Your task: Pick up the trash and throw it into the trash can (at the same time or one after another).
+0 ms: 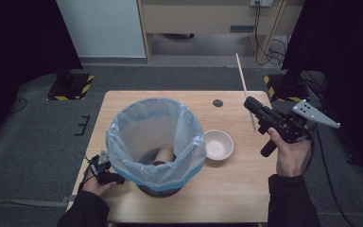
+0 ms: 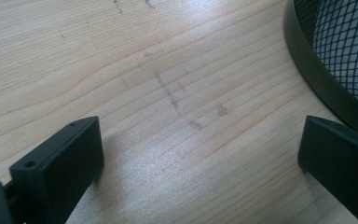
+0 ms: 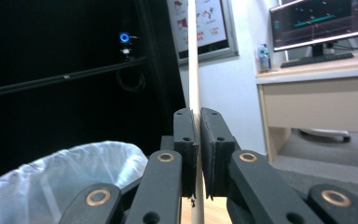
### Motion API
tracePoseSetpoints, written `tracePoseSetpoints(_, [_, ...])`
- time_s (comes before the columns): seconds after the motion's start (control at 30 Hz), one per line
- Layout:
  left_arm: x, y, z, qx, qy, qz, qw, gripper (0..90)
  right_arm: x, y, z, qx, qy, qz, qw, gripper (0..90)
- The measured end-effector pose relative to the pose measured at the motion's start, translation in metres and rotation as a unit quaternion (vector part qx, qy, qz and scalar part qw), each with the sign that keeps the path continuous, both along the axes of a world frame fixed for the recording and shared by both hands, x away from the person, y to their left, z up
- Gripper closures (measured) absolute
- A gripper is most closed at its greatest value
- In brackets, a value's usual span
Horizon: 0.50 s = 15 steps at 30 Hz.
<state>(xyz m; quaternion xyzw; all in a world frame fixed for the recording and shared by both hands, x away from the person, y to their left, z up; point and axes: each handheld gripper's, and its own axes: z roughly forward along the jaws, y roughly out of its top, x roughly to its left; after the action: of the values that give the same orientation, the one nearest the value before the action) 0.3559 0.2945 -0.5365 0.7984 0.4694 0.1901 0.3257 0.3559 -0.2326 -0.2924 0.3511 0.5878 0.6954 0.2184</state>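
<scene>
Two grippers: one is held in each hand over a wooden tabletop [image 1: 246, 198]
Right gripper [image 1: 251, 105]: raised above the right side of the tabletop, its fingers [image 3: 186, 140] pressed together on a thin wooden stick [image 1: 245, 90]
Stick: clamped near its lower part, so that most of its length rises beyond the fingers and a short end hangs below; it is carried clear of the tabletop, to the right of the bin
Grip reason: a pinch across so narrow a piece is judged the only way it can be kept from slipping or swinging
Left gripper [image 2: 200, 154]: kept low at the near left corner, its fingers [image 2: 70, 158] wide apart with nothing between them, bare wood seen in the gap
Left reason: the mesh wall is seen just beside one finger, so the bin is probably meant to be steadied from here
Bin [image 1: 157, 142]: black mesh, lined with a pale blue bag folded over the rim, set mid-tabletop and open upward to receive things
Bowl [image 1: 219, 144]: small, white, empty, just right of the bin
Likely step: the stick is judged to be on its way to the lined bin
</scene>
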Motion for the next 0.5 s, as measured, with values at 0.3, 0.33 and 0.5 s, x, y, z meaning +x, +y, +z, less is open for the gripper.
tracePoseSetpoints(0.3, [0.0, 0.0, 0.0, 0.0, 0.0, 0.0, 1.0, 0.0, -0.005, 0.026, 0.024, -0.006, -0.025, 0.027, 0.9993, 85.9])
tracePoseSetpoints(0.33, [0.0, 0.0, 0.0, 0.0, 0.0, 0.0, 1.0, 0.0, -0.006, 0.028, 0.026, -0.005, -0.027, 0.03, 0.9992, 85.9])
tracePoseSetpoints(0.5, [0.0, 0.0, 0.0, 0.0, 0.0, 0.0, 1.0, 0.0, -0.009, 0.041, 0.037, -0.01, -0.037, 0.045, 0.9982, 85.8])
